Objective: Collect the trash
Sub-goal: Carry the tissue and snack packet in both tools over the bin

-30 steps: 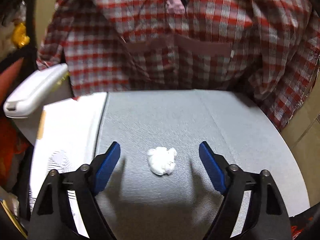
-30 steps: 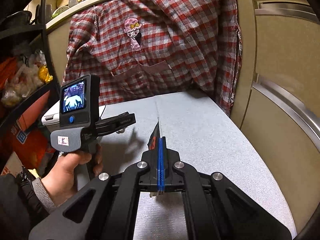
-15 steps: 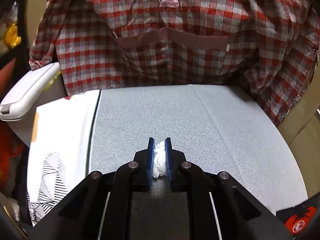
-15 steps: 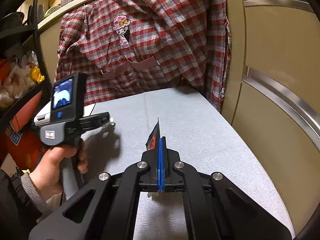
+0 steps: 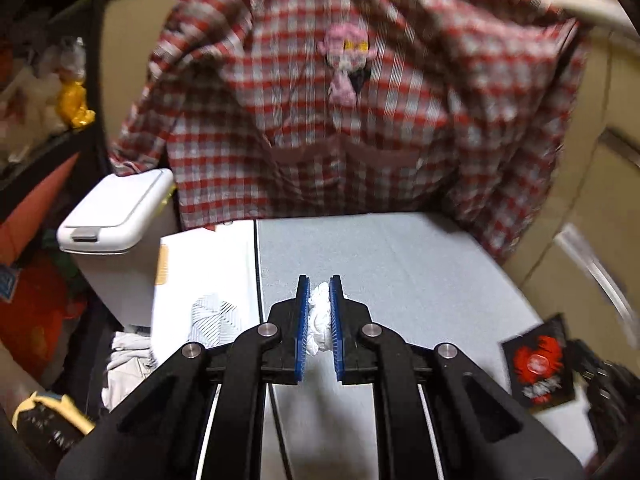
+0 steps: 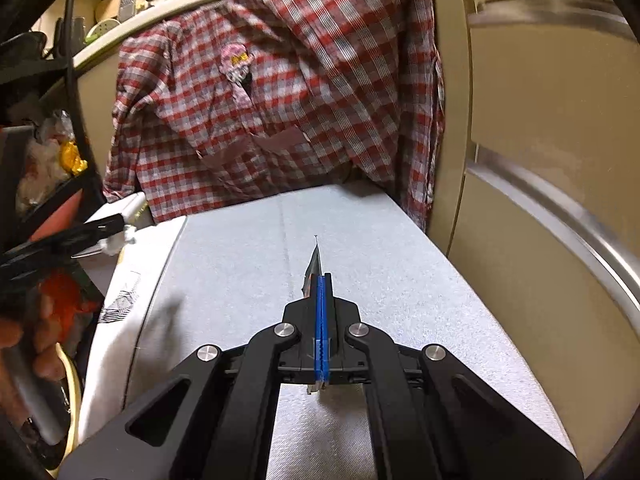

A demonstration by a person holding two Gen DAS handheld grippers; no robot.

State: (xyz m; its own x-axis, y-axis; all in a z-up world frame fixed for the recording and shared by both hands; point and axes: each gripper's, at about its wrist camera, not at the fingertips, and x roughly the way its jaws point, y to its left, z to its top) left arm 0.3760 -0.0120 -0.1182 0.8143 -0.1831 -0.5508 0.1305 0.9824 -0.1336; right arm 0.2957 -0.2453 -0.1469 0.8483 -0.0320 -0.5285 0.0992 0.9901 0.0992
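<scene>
A crumpled white tissue (image 5: pixel 319 320) is pinched between the blue pads of my left gripper (image 5: pixel 319 280), which is shut on it and held above the grey table (image 5: pixel 400 272). From the right wrist view the same left gripper (image 6: pixel 120 232) hangs at the table's left edge with the tissue (image 6: pixel 116 242) in its tips. My right gripper (image 6: pixel 322 276) is shut on a thin black wrapper (image 6: pixel 314 264) seen edge-on. The left wrist view shows that black wrapper (image 5: pixel 538 368) with its red print at the lower right.
A white lidded bin (image 5: pixel 116 216) stands left of the table, behind a white box (image 5: pixel 208 272). A red plaid shirt (image 5: pixel 340 120) hangs across the table's far end. Beige cabinet doors (image 6: pixel 540 140) close off the right side. A hand (image 6: pixel 36 340) grips the left tool.
My left gripper closed on the tissue, then lifted it off the table and carried it toward the left edge. The right gripper stayed in place with its wrapper.
</scene>
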